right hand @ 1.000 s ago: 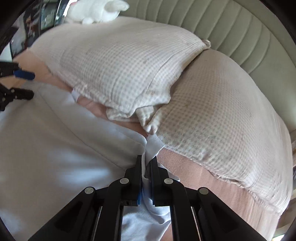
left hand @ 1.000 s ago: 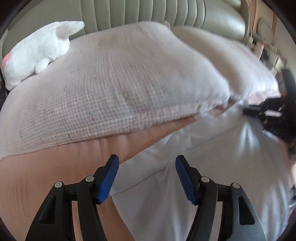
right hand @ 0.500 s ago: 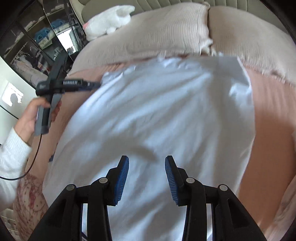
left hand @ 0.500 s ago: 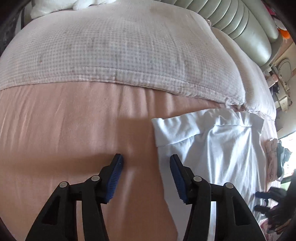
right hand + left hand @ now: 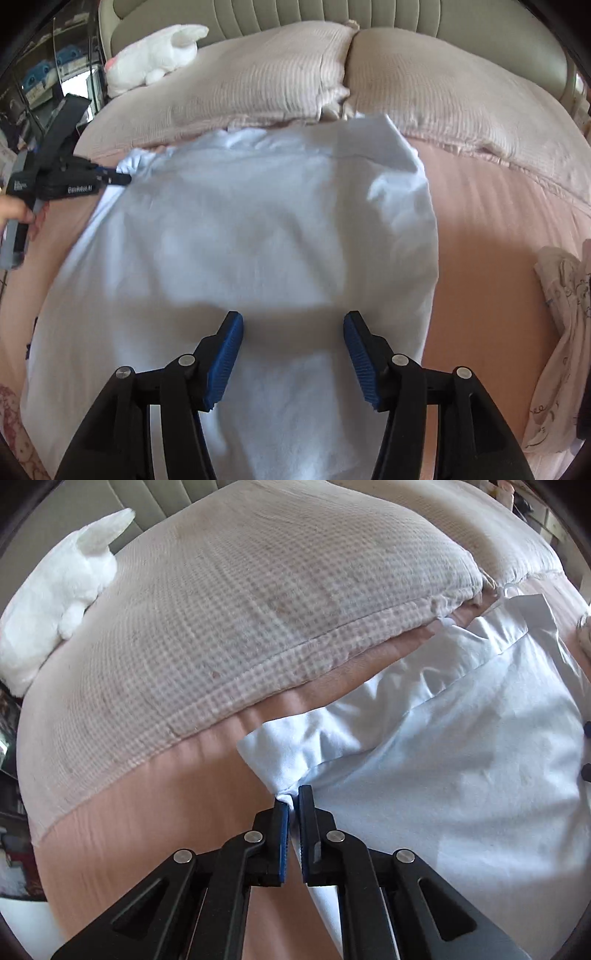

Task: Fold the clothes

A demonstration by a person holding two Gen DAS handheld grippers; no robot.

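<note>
Left gripper (image 5: 291,805) is pinching the far-left corner of the white cotton garment (image 5: 258,229) on the pink bedsheet (image 5: 491,236); right gripper (image 5: 293,354) hovers above it, jaws opening, nothing between them.

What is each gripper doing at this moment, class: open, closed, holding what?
Left gripper: shut on a corner of the white garment.
Right gripper: jaws opening, above the garment, gripping nothing.

Soft daylight, slight motion blur, heavy fisheye bending with dark vignetted corners, faint shadows.
</note>
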